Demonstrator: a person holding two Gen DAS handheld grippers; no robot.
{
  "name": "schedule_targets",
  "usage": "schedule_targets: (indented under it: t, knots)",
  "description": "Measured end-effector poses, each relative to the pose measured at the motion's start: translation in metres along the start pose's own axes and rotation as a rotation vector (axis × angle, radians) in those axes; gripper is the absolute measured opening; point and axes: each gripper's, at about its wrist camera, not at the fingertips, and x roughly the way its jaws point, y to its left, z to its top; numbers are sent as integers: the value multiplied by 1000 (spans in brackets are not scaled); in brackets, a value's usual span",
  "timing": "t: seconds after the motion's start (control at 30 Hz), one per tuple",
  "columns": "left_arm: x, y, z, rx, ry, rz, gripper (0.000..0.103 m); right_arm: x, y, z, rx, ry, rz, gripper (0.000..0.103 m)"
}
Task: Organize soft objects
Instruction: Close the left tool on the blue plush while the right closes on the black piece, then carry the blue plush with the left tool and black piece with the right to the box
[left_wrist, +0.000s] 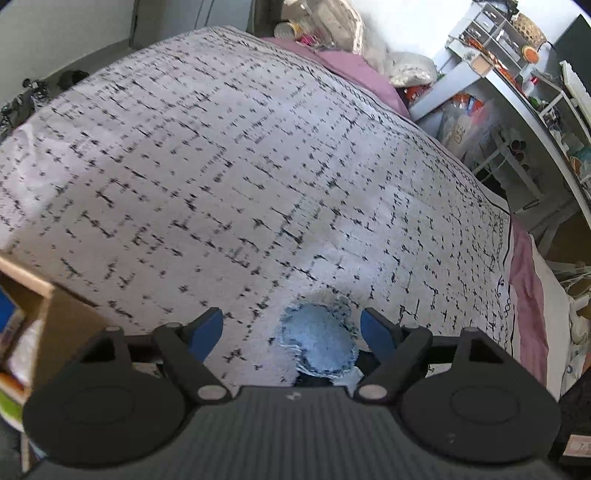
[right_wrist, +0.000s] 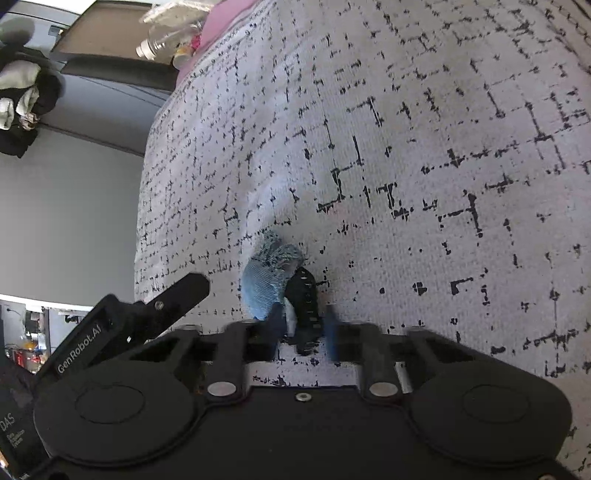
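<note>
A small soft bundle of light blue cloth (left_wrist: 318, 341) lies on a white blanket with a black dash pattern (left_wrist: 221, 155). My left gripper (left_wrist: 291, 328) hangs over it, open, with the bundle between the blue pads, nearer the right one and not pressed. In the right wrist view the same blue bundle (right_wrist: 264, 284) has a black, dotted fabric part (right_wrist: 304, 299) on its right side. My right gripper (right_wrist: 303, 325) is shut on that black part at the bundle's near end. One black finger of the left gripper (right_wrist: 177, 295) shows at the left.
The blanket (right_wrist: 443, 147) covers a bed over a pink sheet (left_wrist: 528, 291). A cardboard box (left_wrist: 55, 314) stands by the bed's near left corner. Cluttered white shelves (left_wrist: 509, 85) line the right. Bottles (right_wrist: 162, 40) and a pile of clothes (right_wrist: 22, 99) lie beyond the bed's edge.
</note>
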Motion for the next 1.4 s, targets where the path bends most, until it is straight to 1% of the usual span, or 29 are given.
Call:
schedule_targets:
  t: [0.3, 0.4, 0.47, 0.5, 0.57, 0.6, 0.63, 0.67, 0.73, 0.87, 1.0, 1.3, 1.4]
  knots:
    - [30, -16, -6, 23, 45, -21, 74, 5, -5, 5, -1, -11, -12, 13]
    - [38, -18, -8, 25, 70, -19, 69, 5, -7, 6, 3, -15, -13, 14]
    - [39, -19, -10, 29, 61, 0, 61, 4, -8, 7, 2, -19, -16, 13]
    - [39, -19, -11, 29, 54, 6, 59, 4, -8, 6, 3, -19, -15, 14]
    - [39, -17, -12, 29, 48, 11, 48, 3, -8, 7, 2, -21, -15, 14]
    - [39, -16, -11, 22, 48, 8, 46, 3, -9, 7, 1, -22, -14, 14]
    - [38, -14, -11, 13, 47, 3, 40, 2, -8, 7, -2, -24, -14, 13]
    - [37, -12, -10, 8, 48, 1, 35, 1, -8, 6, -4, -27, -13, 13]
    - [33, -11, -9, 6, 43, -9, 32, -2, -6, 5, -9, -34, -13, 13]
    - [20, -13, -11, 14, 12, -16, 30, -9, -3, 3, -19, -59, -10, 11]
    - [5, -15, -11, 16, -15, -25, 30, -17, -1, -1, -31, -85, -7, 10]
    - [-28, -15, -13, 42, -50, -24, 30, -39, 8, -10, -68, -144, -8, 10]
    - [-38, -14, -15, 43, -60, -24, 30, -48, 13, -13, -95, -170, 6, 10]
